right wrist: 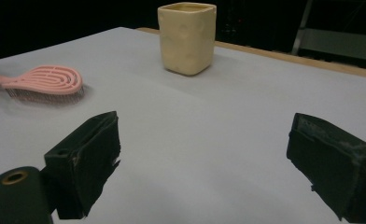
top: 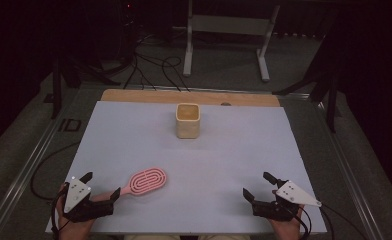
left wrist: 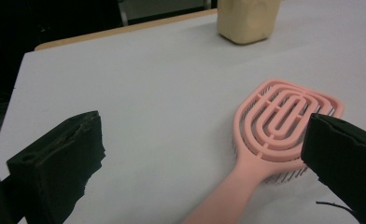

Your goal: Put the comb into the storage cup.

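While the left hand-held gripper [top: 102,186] hangs released, the pink hairbrush [top: 146,181] lies on the table [top: 224,160] just ahead of its right jaw; probably light, stiff plastic, best pinched across the narrow handle.

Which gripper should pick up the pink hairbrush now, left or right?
Left, probably. The left gripper is open right beside the pink hairbrush, whose handle points toward it. The right gripper, also open, sits at the table's other side, far from the brush.
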`<state>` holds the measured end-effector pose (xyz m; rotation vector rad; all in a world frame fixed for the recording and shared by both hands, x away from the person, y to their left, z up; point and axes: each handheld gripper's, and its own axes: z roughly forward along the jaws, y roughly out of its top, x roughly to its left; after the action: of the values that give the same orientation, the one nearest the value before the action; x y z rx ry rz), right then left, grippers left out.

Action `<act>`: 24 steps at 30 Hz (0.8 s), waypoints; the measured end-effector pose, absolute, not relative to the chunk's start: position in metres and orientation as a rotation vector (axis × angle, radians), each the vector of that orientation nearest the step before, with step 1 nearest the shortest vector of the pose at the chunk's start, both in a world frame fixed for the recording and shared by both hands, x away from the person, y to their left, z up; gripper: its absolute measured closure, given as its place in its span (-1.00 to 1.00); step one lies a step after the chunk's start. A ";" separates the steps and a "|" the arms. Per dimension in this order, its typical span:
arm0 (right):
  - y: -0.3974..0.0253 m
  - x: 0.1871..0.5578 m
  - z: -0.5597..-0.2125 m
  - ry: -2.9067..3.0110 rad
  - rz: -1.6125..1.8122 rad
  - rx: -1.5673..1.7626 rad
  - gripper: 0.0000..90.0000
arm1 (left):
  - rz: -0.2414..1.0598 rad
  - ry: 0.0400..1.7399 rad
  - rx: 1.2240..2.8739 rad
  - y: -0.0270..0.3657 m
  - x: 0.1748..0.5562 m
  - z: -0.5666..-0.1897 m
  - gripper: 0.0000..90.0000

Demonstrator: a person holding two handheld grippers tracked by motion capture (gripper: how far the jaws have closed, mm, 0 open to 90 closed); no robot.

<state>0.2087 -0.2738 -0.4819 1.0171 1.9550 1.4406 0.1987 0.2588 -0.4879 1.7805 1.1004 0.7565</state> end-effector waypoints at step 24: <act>-0.277 0.212 -0.487 1.940 1.449 1.062 -0.79 | 0.695 1.057 1.822 0.256 0.206 -0.480 -1.00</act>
<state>0.2125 -0.2770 -0.4868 1.0616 1.9396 1.4492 0.2060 0.2564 -0.4804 1.8216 1.0567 0.6945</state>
